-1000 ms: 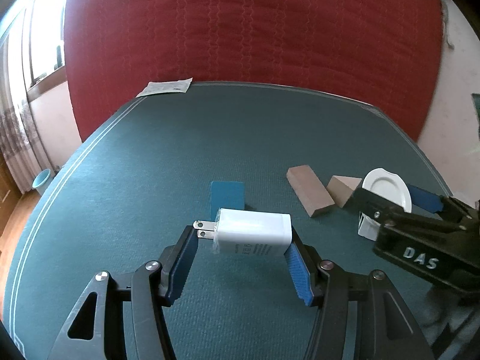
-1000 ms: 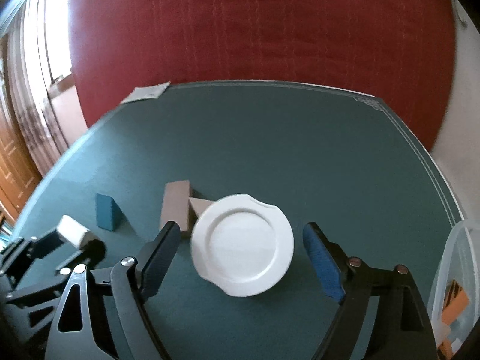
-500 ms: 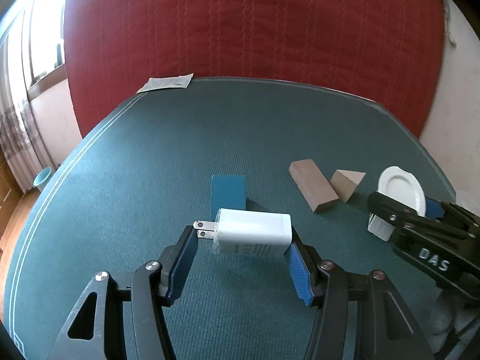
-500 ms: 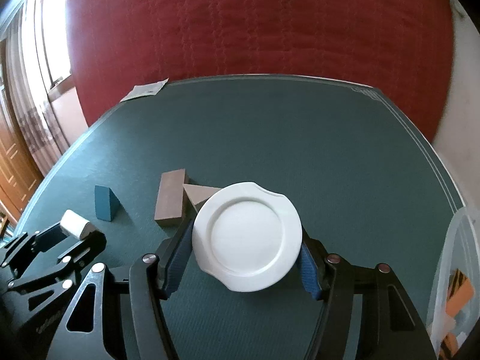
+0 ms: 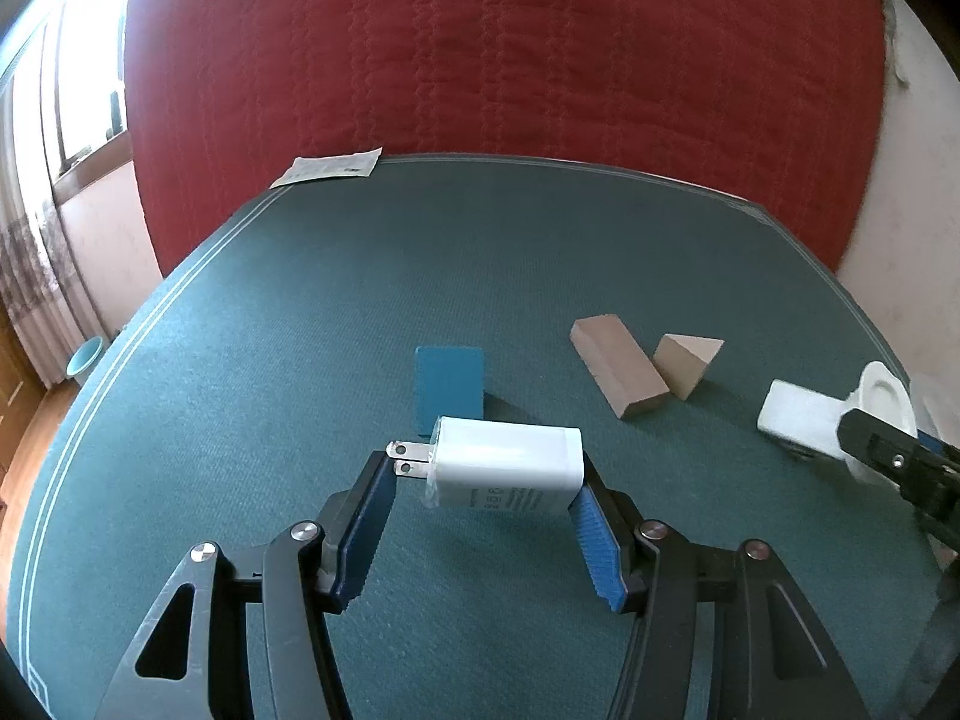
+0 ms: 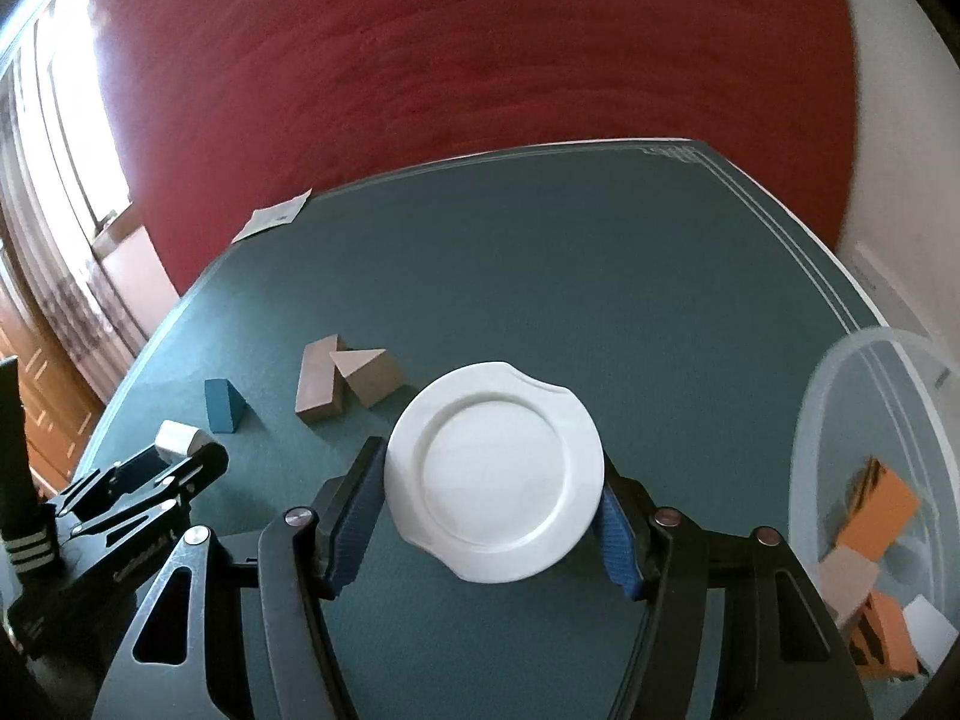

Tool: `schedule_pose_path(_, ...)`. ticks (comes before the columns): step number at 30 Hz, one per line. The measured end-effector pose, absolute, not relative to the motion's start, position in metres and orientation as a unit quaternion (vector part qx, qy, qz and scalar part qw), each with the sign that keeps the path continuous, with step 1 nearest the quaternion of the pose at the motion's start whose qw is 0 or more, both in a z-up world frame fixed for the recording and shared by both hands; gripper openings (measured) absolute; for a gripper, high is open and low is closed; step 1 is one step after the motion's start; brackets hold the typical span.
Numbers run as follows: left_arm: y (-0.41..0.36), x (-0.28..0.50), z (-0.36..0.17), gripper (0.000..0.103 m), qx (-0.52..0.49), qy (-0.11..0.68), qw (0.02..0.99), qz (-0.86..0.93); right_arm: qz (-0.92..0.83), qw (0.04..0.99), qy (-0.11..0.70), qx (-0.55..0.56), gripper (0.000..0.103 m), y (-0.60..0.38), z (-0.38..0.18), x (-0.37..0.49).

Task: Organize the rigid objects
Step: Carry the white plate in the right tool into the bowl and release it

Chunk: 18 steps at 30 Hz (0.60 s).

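Note:
My left gripper (image 5: pixel 483 492) is shut on a white plug adapter (image 5: pixel 507 463), prongs pointing left, held above the green table (image 5: pixel 300 312). My right gripper (image 6: pixel 492 492) is shut on a small white plate (image 6: pixel 495 471), lifted off the table; it also shows edge-on in the left wrist view (image 5: pixel 885 399). On the table lie a blue wedge block (image 5: pixel 450 381), a brown rectangular block (image 5: pixel 618 365) and a tan triangular block (image 5: pixel 687 363). The left gripper with the adapter shows in the right wrist view (image 6: pixel 174 450).
A clear plastic bin (image 6: pixel 840 396) with orange, tan and white blocks stands at the table's right edge. A white block (image 5: pixel 798 426) sits near the right gripper. A paper slip (image 5: pixel 327 167) lies at the far left corner. A red quilt hangs behind.
My right gripper closed on the white plate, lifted it and carried it right toward the bin. My left gripper kept holding the adapter and stayed nearly still.

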<state>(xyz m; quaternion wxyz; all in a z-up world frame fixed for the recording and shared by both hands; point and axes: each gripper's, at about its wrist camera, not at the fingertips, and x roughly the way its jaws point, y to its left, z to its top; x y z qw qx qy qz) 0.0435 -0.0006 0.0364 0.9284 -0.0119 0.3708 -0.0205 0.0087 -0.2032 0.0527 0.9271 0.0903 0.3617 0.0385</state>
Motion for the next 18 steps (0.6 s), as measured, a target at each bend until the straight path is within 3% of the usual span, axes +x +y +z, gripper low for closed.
schedule_pose_path(18,-0.016,0.037,0.04,0.061,-0.003,0.374,0.927,-0.04,0.031,0.924,0.361,0.124,0.062,-0.231,0.054,-0.014)
